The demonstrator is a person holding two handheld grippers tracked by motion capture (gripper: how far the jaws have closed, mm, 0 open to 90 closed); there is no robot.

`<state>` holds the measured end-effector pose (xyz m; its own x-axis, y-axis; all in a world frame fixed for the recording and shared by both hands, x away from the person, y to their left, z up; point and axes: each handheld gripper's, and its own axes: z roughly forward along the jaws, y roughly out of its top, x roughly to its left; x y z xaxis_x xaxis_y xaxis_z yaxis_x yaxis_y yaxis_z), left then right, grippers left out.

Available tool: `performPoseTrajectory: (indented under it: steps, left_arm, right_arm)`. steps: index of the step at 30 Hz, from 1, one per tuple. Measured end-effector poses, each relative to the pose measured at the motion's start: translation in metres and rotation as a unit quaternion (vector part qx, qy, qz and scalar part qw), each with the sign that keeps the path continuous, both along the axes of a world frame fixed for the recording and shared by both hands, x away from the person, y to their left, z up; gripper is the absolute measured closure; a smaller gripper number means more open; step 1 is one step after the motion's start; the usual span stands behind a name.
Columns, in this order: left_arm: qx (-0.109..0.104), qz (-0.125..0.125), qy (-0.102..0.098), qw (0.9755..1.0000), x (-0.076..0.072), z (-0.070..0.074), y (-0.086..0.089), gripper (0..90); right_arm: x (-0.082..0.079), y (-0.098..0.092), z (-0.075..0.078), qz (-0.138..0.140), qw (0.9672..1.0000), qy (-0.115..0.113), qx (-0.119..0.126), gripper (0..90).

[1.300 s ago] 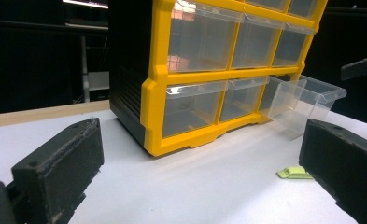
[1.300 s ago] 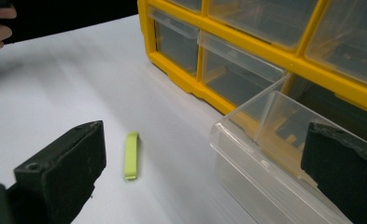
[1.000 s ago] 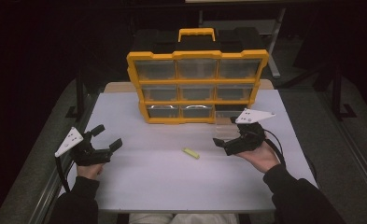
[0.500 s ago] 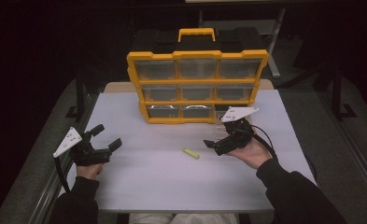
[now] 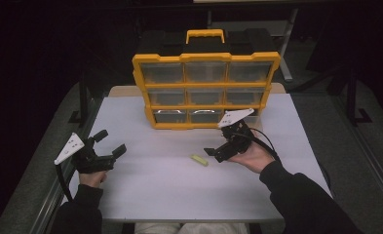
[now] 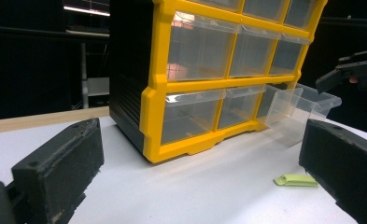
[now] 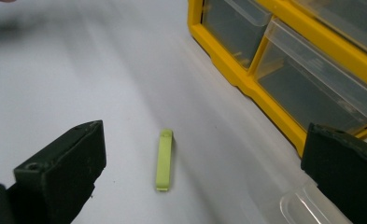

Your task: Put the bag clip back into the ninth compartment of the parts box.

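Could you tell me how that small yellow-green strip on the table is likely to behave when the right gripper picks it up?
The yellow-green strip lies flat and thin on the white table, so the open right gripper may struggle to get under its edges. It looks like light plastic, probably stiff, and likelier to slide than roll if nudged.

A drawer cabinet (image 5: pixel 206 87) stands at the far middle of the table (image 5: pixel 145 195). Its lower right drawer (image 6: pixel 302 100) juts out in front. A small flat clip (image 5: pixel 199 160) lies on the table before the cabinet, between the left gripper (image 5: pixel 112 145) and the right gripper (image 5: pixel 213 154), just beside the right one.
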<state>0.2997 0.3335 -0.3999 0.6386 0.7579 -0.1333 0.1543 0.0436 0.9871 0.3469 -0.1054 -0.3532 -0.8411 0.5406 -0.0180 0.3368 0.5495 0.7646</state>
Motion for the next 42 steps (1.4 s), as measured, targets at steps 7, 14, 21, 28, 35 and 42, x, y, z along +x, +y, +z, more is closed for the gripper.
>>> performPoseTrajectory:
  steps: [7,14,21,28,35,42]
  left_arm:
    - [0.000,0.000,-0.002,1.0000,0.000,0.000,0.001,0.0]
    - [-0.002,-0.001,-0.001,1.0000,0.001,0.000,0.001,0.0]
    - [-0.002,-0.007,0.001,1.0000,0.001,-0.001,0.000,0.0]
    - [-0.002,-0.007,0.000,1.0000,0.001,-0.001,0.000,0.0]
    - [-0.002,-0.007,0.000,1.0000,0.001,-0.001,0.000,0.0]
    - [-0.001,-0.007,0.001,1.0000,0.002,-0.001,0.000,0.0]
  right_arm:
    - [0.008,0.012,-0.003,0.012,0.9992,0.030,-0.022,0.0]
    - [0.012,0.027,-0.008,0.031,0.9980,0.038,-0.040,0.0]
    - [0.013,0.041,-0.017,0.051,0.9958,0.050,-0.058,0.0]
    - [0.015,0.050,-0.025,0.059,0.9937,0.059,-0.075,0.0]
    - [0.021,0.059,-0.034,0.061,0.9899,0.084,-0.097,0.0]
    - [0.023,0.069,-0.041,0.067,0.9864,0.094,-0.117,0.0]
